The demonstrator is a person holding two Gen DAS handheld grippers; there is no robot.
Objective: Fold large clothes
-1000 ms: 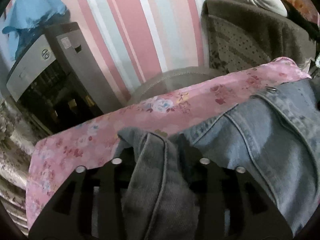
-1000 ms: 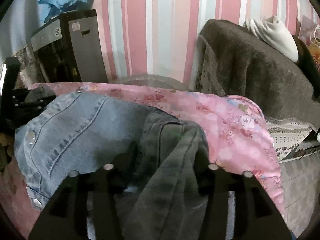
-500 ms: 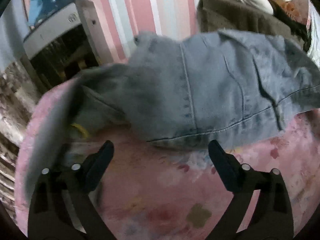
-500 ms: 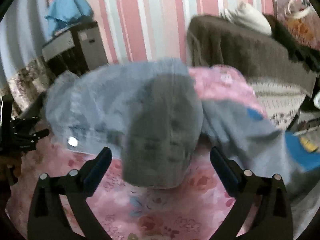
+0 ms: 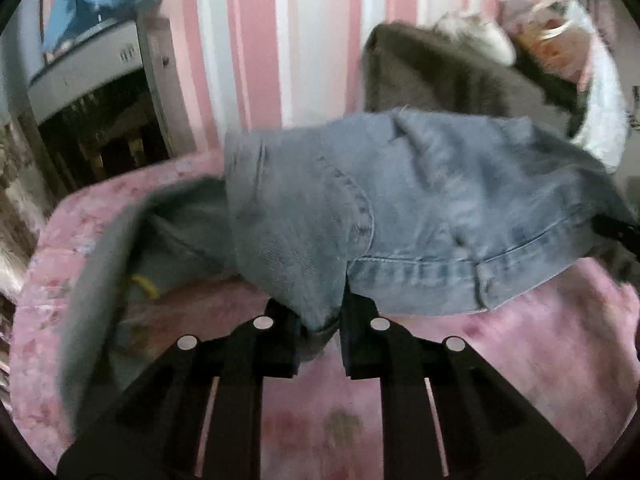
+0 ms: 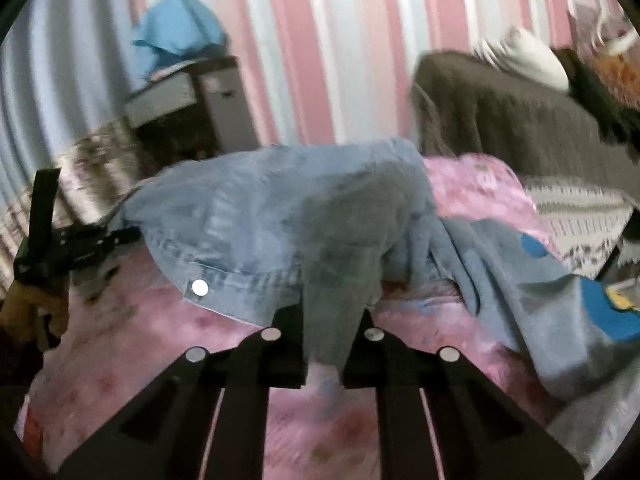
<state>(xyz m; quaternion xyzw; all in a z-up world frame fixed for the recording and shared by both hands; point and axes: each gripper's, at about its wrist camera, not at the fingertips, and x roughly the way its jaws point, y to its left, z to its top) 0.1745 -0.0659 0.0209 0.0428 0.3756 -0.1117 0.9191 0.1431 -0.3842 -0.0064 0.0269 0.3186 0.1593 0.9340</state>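
Note:
A light blue denim jacket (image 5: 420, 208) lies bunched on a pink floral cloth (image 5: 520, 360). My left gripper (image 5: 320, 332) is shut on a corner of the jacket's hem, near its left end. In the right wrist view my right gripper (image 6: 326, 344) is shut on a hanging fold of the same jacket (image 6: 260, 220), near its right end. The left gripper shows there at the far left (image 6: 72, 248). Both views are blurred by motion.
A grey-blue garment with blue patches (image 6: 560, 300) lies on the pink cloth to the right. A brown covered chair (image 6: 520, 120) stands behind on the right. A grey appliance with blue cloth on top (image 5: 100, 80) stands at the back left by the striped wall.
One second ago both grippers held the jacket. Half a second ago both were open with the jacket lying ahead. Now both are shut on its near edge again.

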